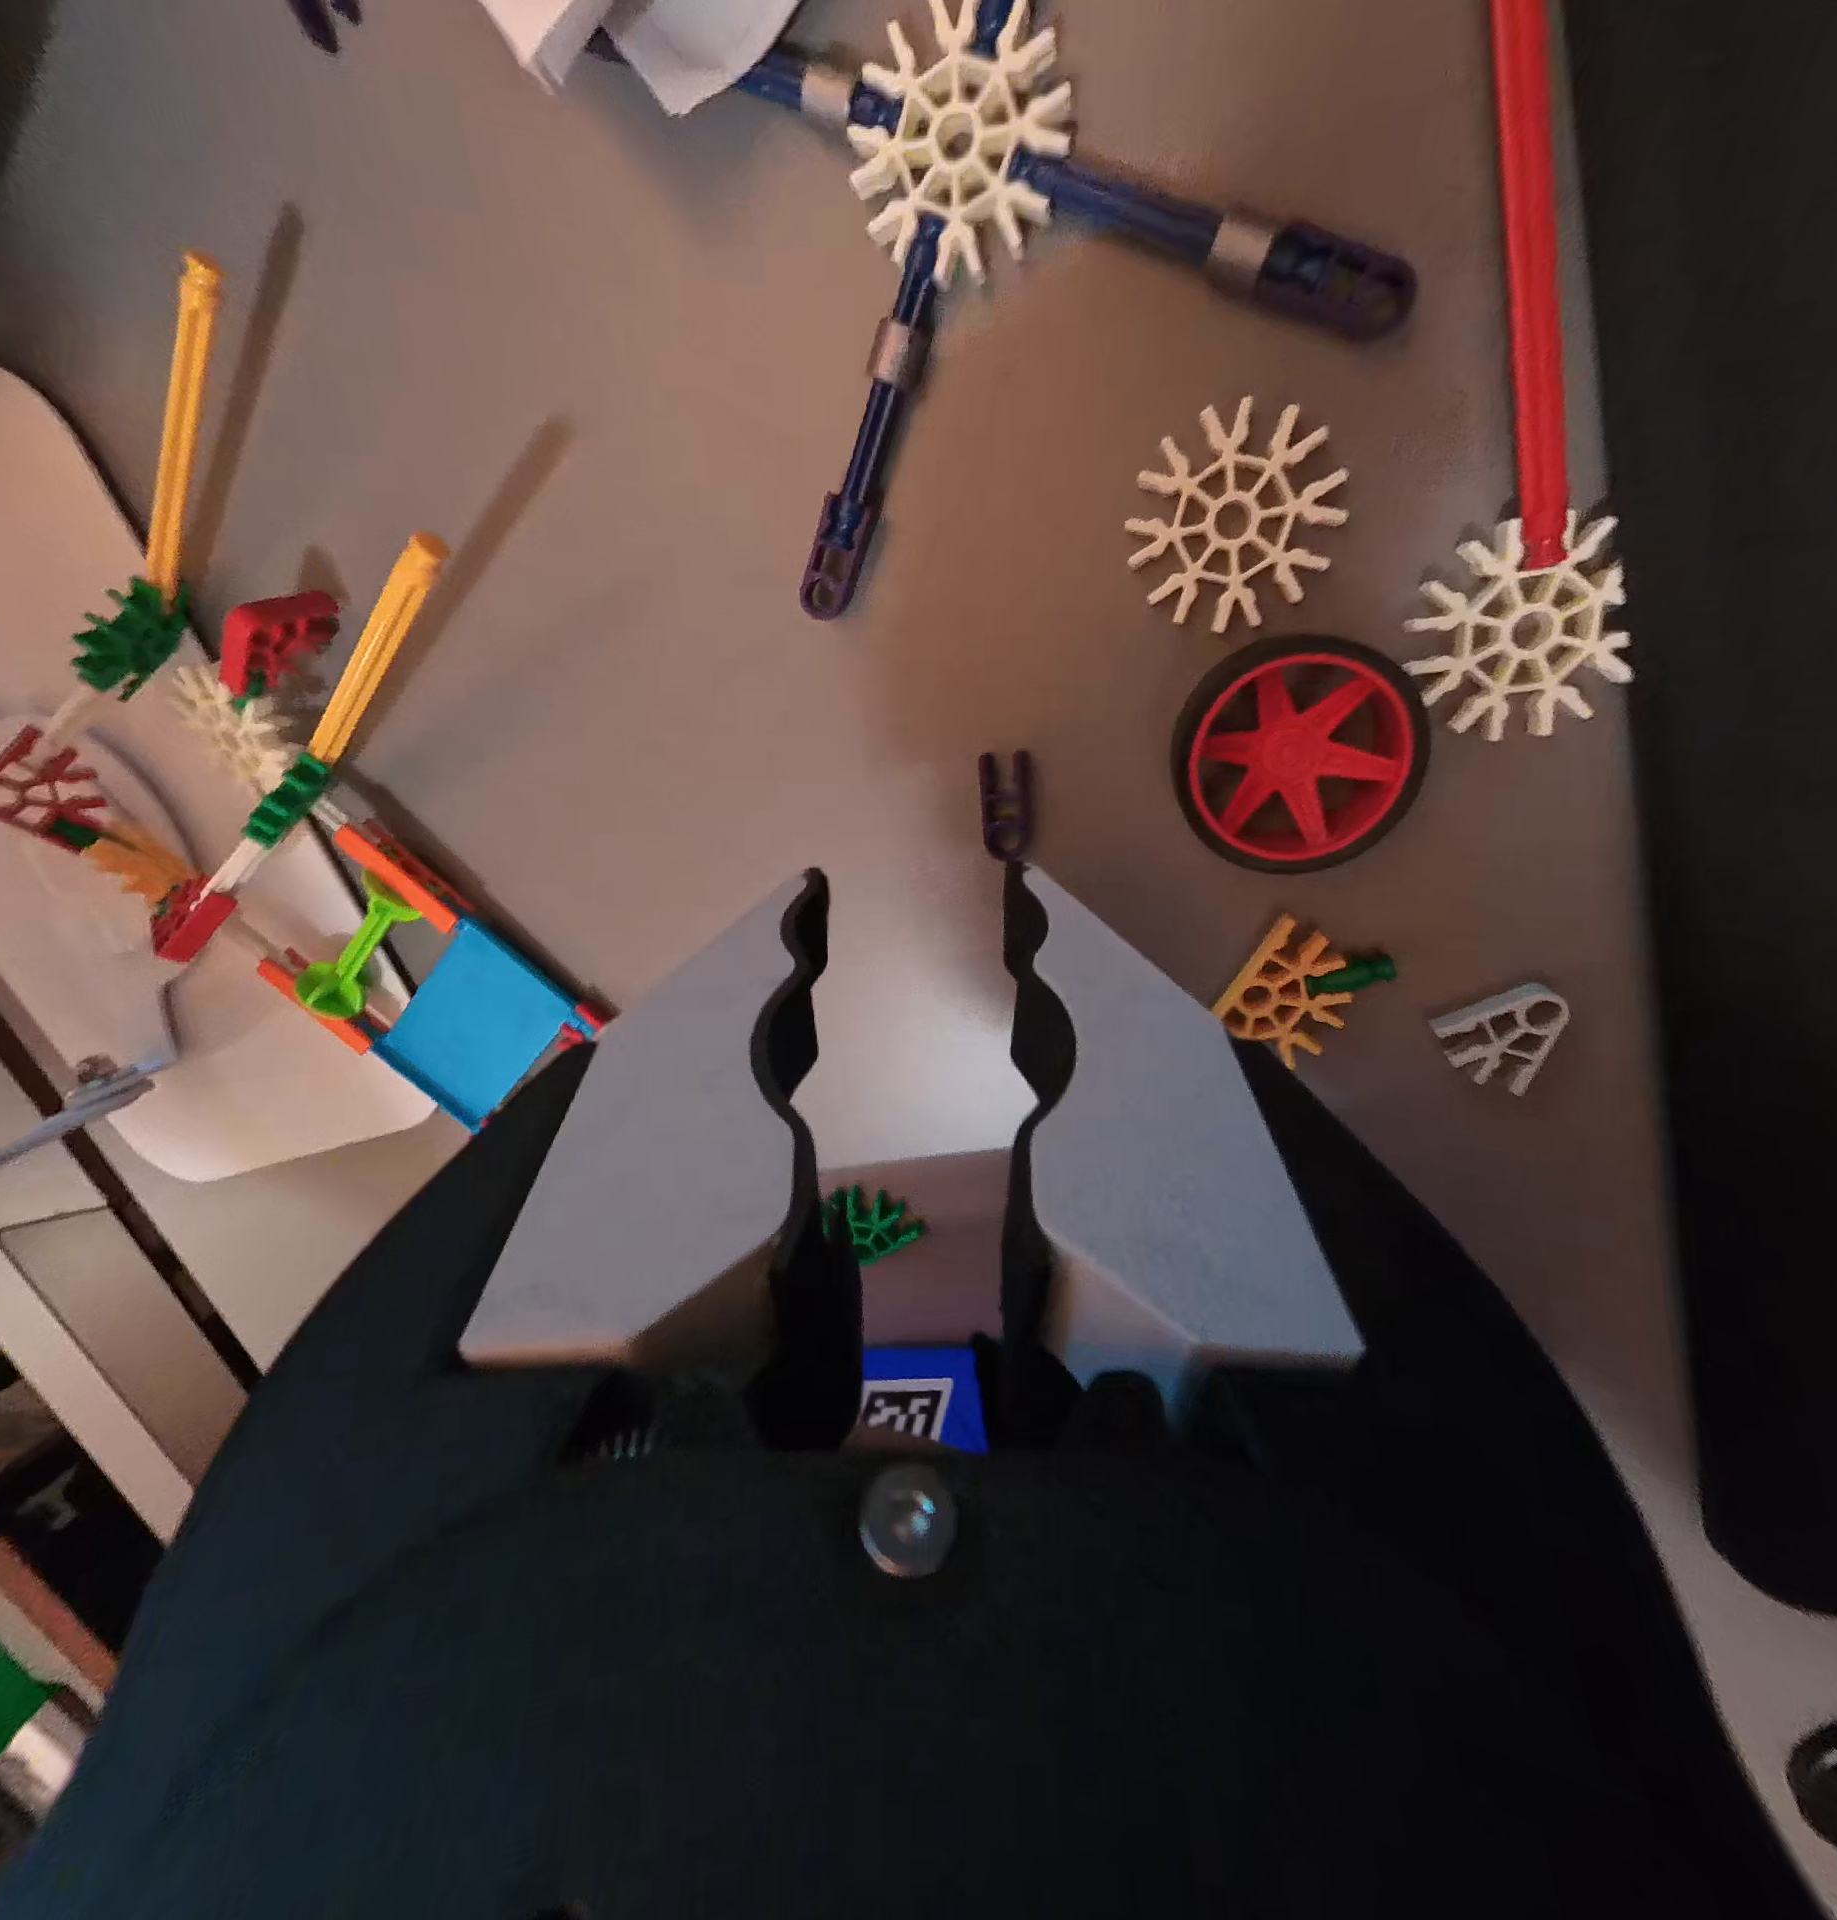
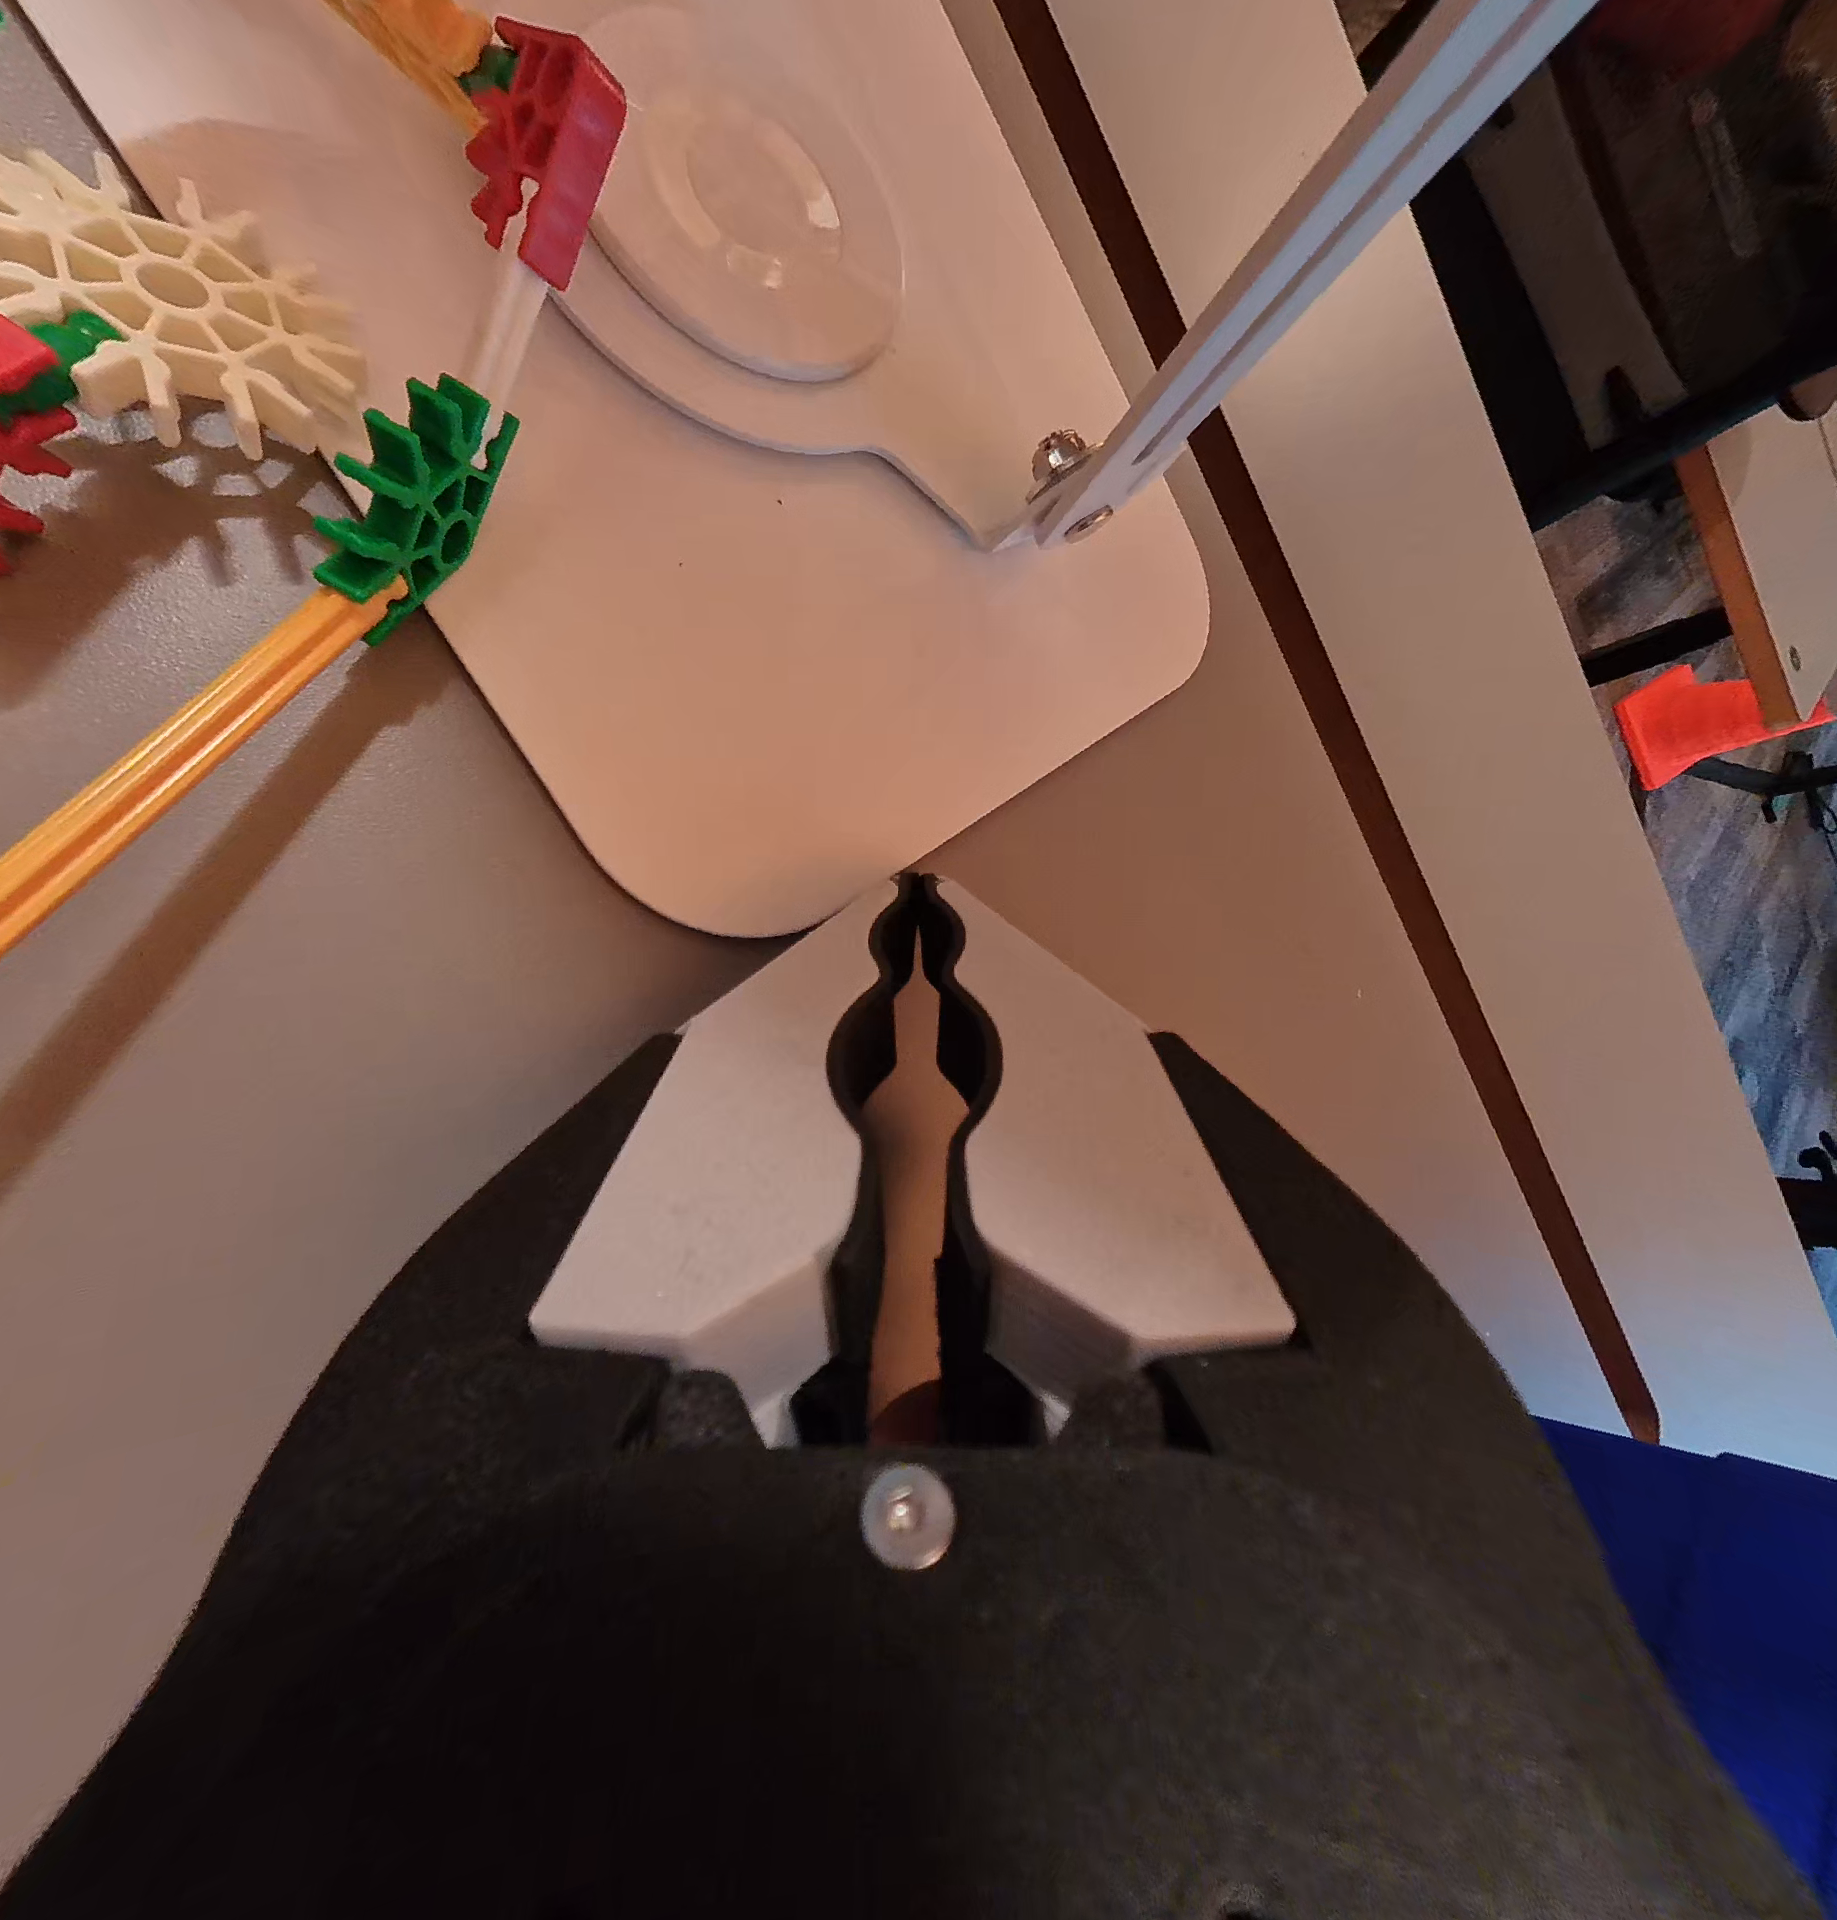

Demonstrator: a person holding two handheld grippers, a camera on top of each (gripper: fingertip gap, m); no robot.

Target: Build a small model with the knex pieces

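Note:
My left gripper (image 1: 914, 883) is open and empty above the grey table. A small purple clip connector (image 1: 1005, 805) lies just ahead of its right fingertip. A red spoked wheel with a black tyre (image 1: 1300, 752) and a loose white snowflake connector (image 1: 1236, 515) lie to the right. A colourful rod-and-connector build (image 1: 301, 831) with a blue panel (image 1: 478, 1018) sits to the left. My right gripper (image 2: 916, 883) is shut with nothing seen between its fingers. It hovers at the corner of a white base plate (image 2: 789, 675). A green connector on a yellow rod (image 2: 420, 509) lies to its left.
A white snowflake hub with blue rods (image 1: 958, 140) lies ahead. A red rod ends in another snowflake (image 1: 1522, 629) at the right, by a dark object (image 1: 1766, 727). An orange connector (image 1: 1283, 987) and a grey one (image 1: 1503, 1034) lie nearby. A white slotted arm (image 2: 1257, 301) is bolted to the plate. My right fingertips sit around 30 cm from my left ones.

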